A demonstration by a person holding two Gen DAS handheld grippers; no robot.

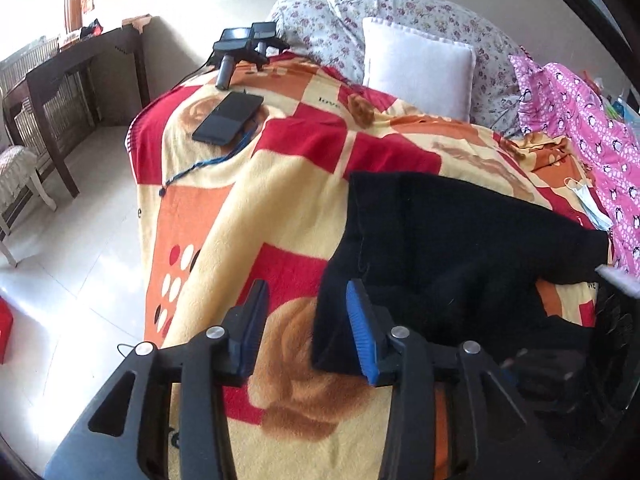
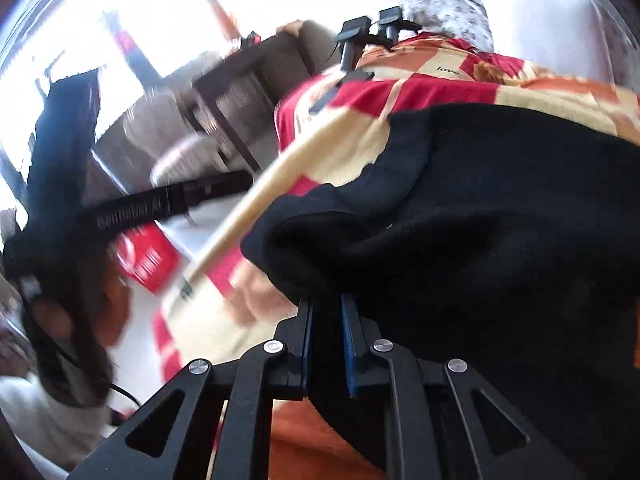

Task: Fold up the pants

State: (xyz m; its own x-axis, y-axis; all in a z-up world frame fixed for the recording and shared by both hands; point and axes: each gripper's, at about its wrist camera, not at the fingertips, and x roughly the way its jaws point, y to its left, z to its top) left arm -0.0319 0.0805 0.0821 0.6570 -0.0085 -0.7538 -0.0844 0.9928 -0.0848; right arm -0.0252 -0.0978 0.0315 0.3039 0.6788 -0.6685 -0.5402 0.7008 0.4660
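Black pants [image 1: 460, 248] lie bunched on the right part of a bed covered by a red, orange and cream blanket [image 1: 248, 208]. My left gripper [image 1: 308, 316] stands open over the blanket at the pants' left edge. Its right pad [image 1: 360, 320] is against the black cloth and its left pad [image 1: 256, 320] is over bare blanket. In the right wrist view the pants [image 2: 480, 208] fill the right half. My right gripper [image 2: 326, 316] is shut on a fold of their near edge, with black cloth pinched between the blue pads.
A black phone [image 1: 228, 118] and a black camera stand [image 1: 244, 46] sit at the bed's far left. A white pillow [image 1: 416, 68], pink penguin cloth [image 1: 580, 128] and a face mask [image 1: 588, 204] lie behind and to the right. A dark wooden table [image 1: 80, 80] and a stool [image 1: 16, 176] stand on the floor at left.
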